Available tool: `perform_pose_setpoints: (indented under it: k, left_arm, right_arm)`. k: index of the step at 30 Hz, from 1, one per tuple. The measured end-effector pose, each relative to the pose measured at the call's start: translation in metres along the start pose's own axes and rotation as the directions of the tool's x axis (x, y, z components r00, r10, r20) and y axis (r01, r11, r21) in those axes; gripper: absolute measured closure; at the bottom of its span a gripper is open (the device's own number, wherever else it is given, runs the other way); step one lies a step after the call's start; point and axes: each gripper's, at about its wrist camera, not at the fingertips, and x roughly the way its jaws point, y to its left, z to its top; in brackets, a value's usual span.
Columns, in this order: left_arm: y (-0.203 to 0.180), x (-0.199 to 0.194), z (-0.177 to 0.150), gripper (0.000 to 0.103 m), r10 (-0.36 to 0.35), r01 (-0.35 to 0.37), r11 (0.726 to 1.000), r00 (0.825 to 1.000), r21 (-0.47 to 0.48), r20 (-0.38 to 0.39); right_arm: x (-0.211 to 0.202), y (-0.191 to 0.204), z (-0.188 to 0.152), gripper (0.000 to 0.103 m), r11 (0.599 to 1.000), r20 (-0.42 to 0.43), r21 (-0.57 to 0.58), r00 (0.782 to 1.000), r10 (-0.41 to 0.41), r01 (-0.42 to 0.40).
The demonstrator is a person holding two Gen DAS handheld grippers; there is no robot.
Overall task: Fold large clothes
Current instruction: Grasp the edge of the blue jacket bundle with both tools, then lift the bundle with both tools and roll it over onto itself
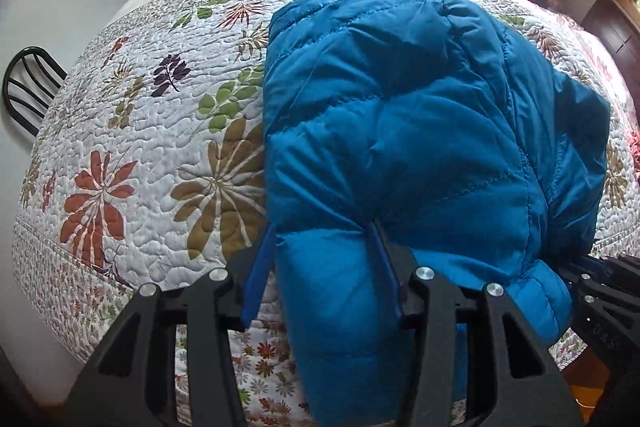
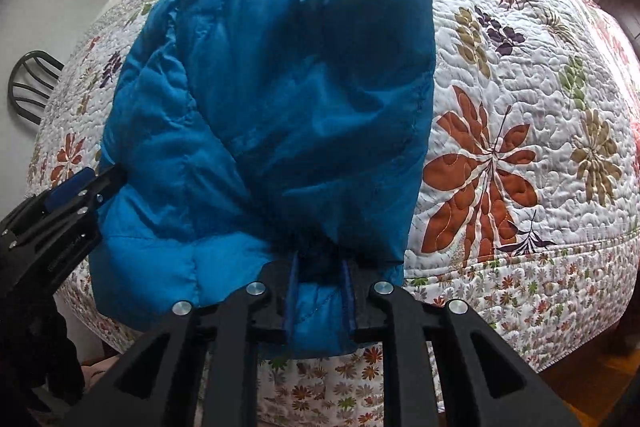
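one blue jacket [image 1: 420, 115] covers the floral quilted bed [image 1: 140, 147].

Only one trace of lettering is picked out here: faint raised characters are seen moulded into the black plastic body of the right gripper [image 1: 600, 291], at the near right edge of the left wrist view. Something like "DAS" can be made out, but the marks are too small and dim to be read with any certainty. No label, brand tag or size mark is shown on the blue quilted puffer jacket [image 1: 400, 115]. Nothing written is carried by the white floral quilted bedspread [image 1: 152, 131], only printed leaves and flowers. No further text, numbers or signs can be read in either view.
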Motion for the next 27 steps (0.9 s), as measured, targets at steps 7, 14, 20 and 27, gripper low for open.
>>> perform_pose_setpoints:
  k: [7, 14, 20, 27]
  left_arm:
    - [0.004, 0.004, -0.002, 0.056, -0.018, 0.018, 1.0, 1.0, -0.005, 0.005]
    - [0.041, -0.014, 0.014, 0.035, -0.073, 0.074, 0.997, 0.997, -0.036, 0.021]
    - [0.083, 0.017, 0.026, 0.03, -0.225, 0.211, 0.963, 0.972, -0.166, -0.072]
    - [0.086, 0.05, 0.032, 0.022, -0.439, 0.413, 0.88, 0.896, -0.233, -0.068]
  right_arm:
    - [-0.001, 0.0, 0.0, 0.085, 1.0, 0.013, -0.006, 1.0, 0.007, -0.007]
    - [-0.053, -0.016, 0.006, 0.05, 0.995, 0.08, -0.002, 0.992, 0.102, -0.102]
    - [-0.055, -0.036, 0.033, 0.018, 0.996, 0.109, 0.015, 0.99, 0.091, -0.093]
    - [0.002, -0.067, 0.058, 0.011, 0.938, 0.017, 0.085, 0.942, 0.335, -0.336]
